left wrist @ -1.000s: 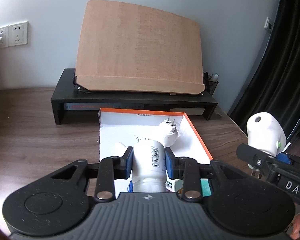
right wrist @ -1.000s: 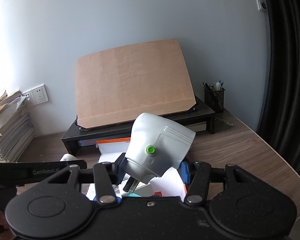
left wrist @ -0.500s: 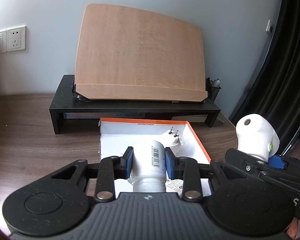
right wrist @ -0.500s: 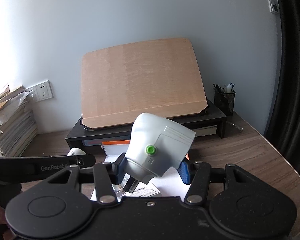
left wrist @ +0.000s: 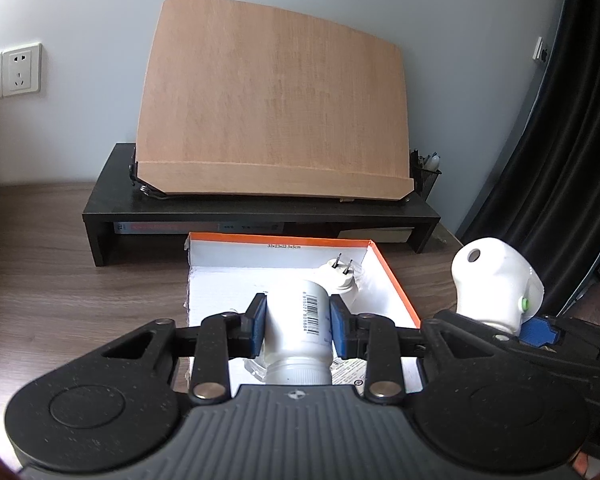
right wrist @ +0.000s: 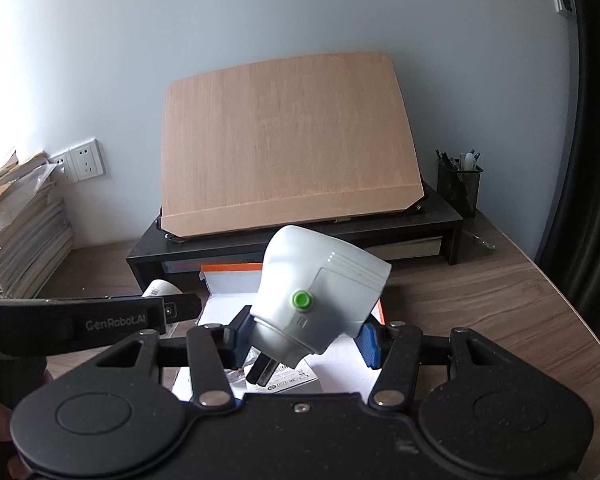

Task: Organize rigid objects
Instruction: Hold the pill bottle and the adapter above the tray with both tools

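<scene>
— Between the blue pads of the left gripper (left wrist: 298, 322), what is clenched?
— A white bottle (left wrist: 298, 330) with a barcode, cap toward the camera, held above the white box with the orange rim (left wrist: 396, 280).
— And the right gripper (right wrist: 306, 340)?
— It grasps a white plug adapter (right wrist: 320, 296) with a green button, dark prongs pointing down toward 7 o'clock, over the same box.
— What lies in the box?
— In the left wrist view, a small white two-pin plug (left wrist: 344, 276) sits at 1 o'clock from the bottle, near the far right corner.
— Beyond that?
— At 12 o'clock a black riser (left wrist: 260, 216) on the wooden worktop (left wrist: 60, 280) carries a tilted wooden board (left wrist: 272, 108). A pen holder (right wrist: 460, 188) stands at 2 o'clock, wall sockets (left wrist: 20, 68) at 10 o'clock.
</scene>
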{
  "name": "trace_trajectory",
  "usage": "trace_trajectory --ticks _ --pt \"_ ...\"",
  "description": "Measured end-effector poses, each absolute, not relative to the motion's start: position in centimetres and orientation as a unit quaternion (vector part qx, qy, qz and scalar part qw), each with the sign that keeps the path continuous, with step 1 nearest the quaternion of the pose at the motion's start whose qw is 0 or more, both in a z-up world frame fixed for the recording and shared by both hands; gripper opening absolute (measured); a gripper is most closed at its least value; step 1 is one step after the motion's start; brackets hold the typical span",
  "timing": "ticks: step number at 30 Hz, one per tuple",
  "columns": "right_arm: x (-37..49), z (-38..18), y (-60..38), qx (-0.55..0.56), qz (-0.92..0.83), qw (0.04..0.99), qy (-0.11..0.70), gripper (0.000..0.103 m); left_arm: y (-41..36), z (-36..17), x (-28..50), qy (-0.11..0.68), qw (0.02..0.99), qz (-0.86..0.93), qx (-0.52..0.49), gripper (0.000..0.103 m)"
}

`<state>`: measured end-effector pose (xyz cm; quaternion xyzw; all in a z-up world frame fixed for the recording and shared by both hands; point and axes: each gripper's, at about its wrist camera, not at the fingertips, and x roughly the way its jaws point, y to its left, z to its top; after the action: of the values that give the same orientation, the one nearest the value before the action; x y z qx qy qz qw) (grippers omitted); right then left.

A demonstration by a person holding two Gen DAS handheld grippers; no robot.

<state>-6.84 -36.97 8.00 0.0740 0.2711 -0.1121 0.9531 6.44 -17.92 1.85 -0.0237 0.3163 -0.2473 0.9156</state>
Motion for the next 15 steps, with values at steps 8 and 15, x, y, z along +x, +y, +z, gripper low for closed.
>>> trace_trajectory --ticks 8,15 --pt "-5.8 7.5 -37.1 0.077 -0.104 0.948 0.291 0.063 -18.2 1.3 6.9 0.324 0.912 -0.252 -0.015 0.033" --pt "-4.9 7.3 -36.7 0.069 -0.096 0.944 0.308 0.063 -18.2 1.2 7.1 0.323 0.912 -0.253 -0.009 0.033"
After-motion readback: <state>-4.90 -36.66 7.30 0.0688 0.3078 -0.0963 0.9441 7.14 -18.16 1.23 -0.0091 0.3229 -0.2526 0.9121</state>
